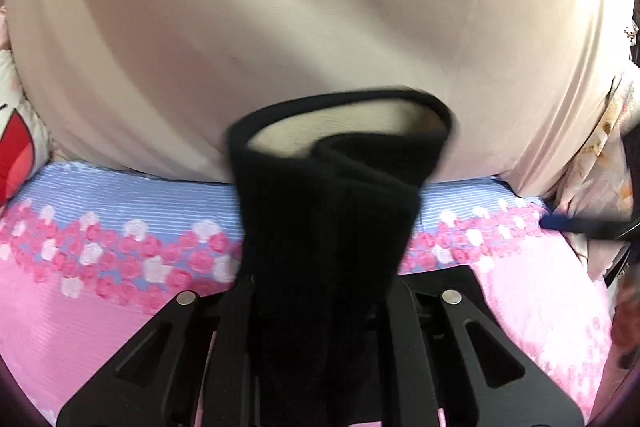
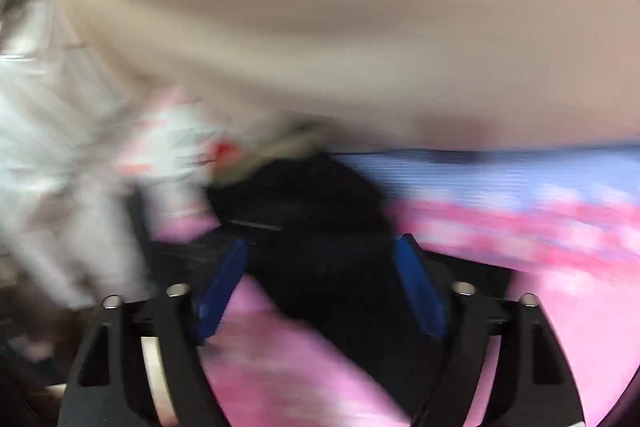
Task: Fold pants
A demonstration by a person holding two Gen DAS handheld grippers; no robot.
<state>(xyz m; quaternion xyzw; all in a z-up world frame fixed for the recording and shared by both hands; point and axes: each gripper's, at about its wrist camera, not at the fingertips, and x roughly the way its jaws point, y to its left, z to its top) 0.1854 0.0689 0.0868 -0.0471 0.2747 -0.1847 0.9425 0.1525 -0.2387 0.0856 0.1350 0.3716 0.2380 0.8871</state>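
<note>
The black pants (image 1: 328,219) hang bunched between my left gripper's (image 1: 320,291) black fingers, which are shut on the fabric; the cream lining shows at the open waistband above. In the blurred right wrist view, my right gripper (image 2: 322,247) has its blue fingers (image 2: 420,291) spread apart, with the black pants (image 2: 312,211) lying between and beyond them on the pink bedsheet (image 2: 280,367). I cannot tell whether the fingers touch the cloth.
A pink and blue floral bedsheet (image 1: 100,247) covers the bed. A person in a beige top (image 1: 280,27) stands close behind it and fills the upper view. A white cartoon-print pillow (image 1: 16,147) lies at the left. The right gripper's blue finger (image 1: 560,223) shows at the right.
</note>
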